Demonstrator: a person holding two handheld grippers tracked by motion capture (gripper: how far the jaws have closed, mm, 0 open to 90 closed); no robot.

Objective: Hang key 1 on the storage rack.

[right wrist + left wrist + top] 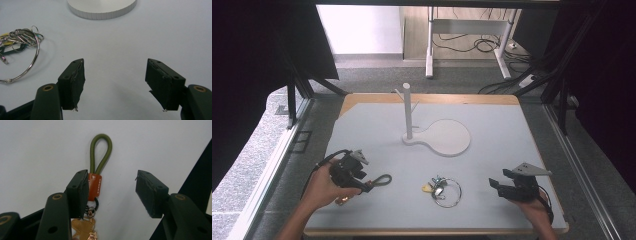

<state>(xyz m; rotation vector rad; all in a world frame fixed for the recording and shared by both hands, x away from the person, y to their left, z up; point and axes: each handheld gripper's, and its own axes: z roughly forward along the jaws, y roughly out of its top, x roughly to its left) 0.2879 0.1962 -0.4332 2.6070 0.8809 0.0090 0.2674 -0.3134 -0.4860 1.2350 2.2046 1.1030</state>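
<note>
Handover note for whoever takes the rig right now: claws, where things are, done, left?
Left claw: open around the key strap, one pad beside its brown tab, other pad apart; nothing gripped.
Right claw: open, empty, low over the table.
Strap lies flat, front left. Ring of keys front centre. White peg stand at the back, nothing hanging on it.
Done: nothing hung.
Left: probably grip strap and hang it, then the ring.
</note>
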